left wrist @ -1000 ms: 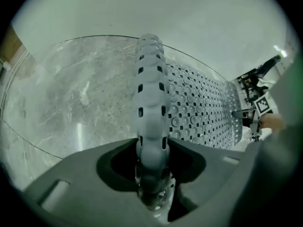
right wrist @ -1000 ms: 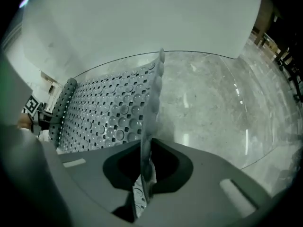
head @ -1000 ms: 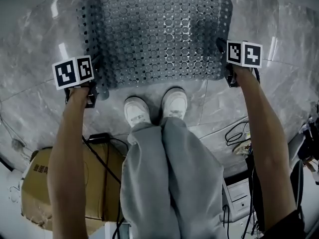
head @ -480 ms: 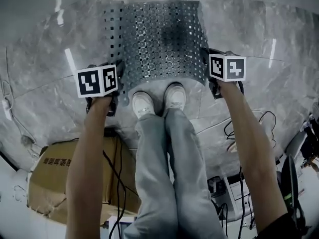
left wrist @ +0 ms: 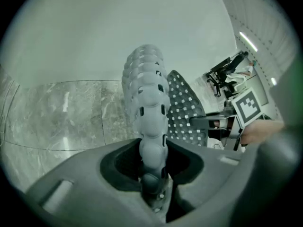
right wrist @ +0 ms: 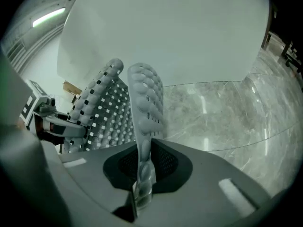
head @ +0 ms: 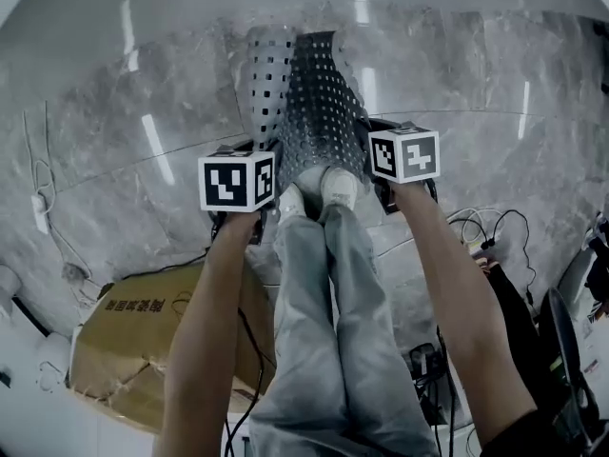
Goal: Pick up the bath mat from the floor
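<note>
The grey perforated bath mat [head: 309, 103] hangs off the floor, bent into a narrow fold between my two grippers. My left gripper [head: 249, 208] is shut on one edge of it, just left of the person's shoes. In the left gripper view the bumpy mat edge [left wrist: 147, 103] rises out of the closed jaws [left wrist: 152, 186]. My right gripper [head: 392, 184] is shut on the opposite edge. The right gripper view shows that edge [right wrist: 146, 103] clamped thin between the jaws [right wrist: 141, 188]. Both grippers stand close together, each visible in the other's view.
The person's white shoes [head: 324, 190] and grey trousers sit between the grippers on the marble floor [head: 495, 141]. A cardboard box [head: 124, 346] lies at lower left. Loose cables [head: 481, 231] lie at the right, a power strip [head: 40, 212] at the left. A white wall stands behind.
Both grippers have moved inward toward each other and upward. The mat, spread wide a second ago, has folded into a narrow hanging bend.
</note>
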Action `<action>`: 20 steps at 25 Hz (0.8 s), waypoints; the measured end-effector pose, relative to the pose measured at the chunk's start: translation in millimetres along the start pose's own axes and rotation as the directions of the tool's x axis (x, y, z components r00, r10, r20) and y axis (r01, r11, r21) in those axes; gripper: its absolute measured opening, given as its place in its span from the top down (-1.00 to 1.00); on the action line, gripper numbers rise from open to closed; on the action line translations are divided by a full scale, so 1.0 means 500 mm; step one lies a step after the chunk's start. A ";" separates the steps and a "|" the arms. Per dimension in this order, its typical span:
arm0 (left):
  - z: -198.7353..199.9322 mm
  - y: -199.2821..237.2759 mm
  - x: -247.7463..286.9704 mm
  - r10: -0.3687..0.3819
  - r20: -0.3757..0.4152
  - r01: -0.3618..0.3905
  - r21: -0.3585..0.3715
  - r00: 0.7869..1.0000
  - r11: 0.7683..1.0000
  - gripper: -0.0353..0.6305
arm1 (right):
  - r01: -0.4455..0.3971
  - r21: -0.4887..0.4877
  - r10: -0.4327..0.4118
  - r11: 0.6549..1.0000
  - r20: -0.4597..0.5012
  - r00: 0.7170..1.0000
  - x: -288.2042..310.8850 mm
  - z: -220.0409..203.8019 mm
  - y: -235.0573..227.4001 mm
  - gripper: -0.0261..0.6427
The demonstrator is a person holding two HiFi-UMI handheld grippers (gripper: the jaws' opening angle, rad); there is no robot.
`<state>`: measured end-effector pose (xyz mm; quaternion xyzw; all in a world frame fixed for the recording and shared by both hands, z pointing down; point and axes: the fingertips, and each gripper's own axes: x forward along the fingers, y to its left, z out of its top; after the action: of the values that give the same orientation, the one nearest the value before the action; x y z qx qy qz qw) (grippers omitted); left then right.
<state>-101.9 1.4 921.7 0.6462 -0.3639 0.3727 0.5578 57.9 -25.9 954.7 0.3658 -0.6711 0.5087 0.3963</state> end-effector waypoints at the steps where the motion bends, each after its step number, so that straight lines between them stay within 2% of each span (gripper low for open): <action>1: 0.002 -0.015 -0.017 0.001 0.005 -0.001 0.010 1.000 1.000 0.53 | -0.004 0.001 0.004 1.000 0.008 1.000 -0.017 0.004 0.014 0.86; 5: 0.010 -0.081 -0.102 0.013 0.037 -0.015 0.047 0.999 0.999 0.53 | -0.026 0.015 0.025 1.000 0.047 0.999 -0.106 0.023 0.067 0.86; 11: 0.019 -0.189 -0.270 0.033 0.131 -0.042 0.061 0.991 0.997 0.53 | -0.051 -0.014 0.053 0.999 0.139 0.989 -0.287 0.060 0.170 0.86; 16: 0.064 -0.263 -0.393 0.062 0.236 -0.082 0.075 0.970 0.994 0.53 | -0.065 -0.048 0.074 0.997 0.236 0.969 -0.418 0.119 0.234 0.86; 20: 0.085 -0.328 -0.495 0.084 0.290 -0.114 0.090 0.953 0.989 0.53 | -0.060 -0.087 0.082 0.994 0.284 0.955 -0.538 0.144 0.281 0.86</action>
<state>-66.6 -8.5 624.3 0.7028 -0.4523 0.3217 0.4451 33.3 -42.0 644.0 0.3959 -0.7534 0.4377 0.2899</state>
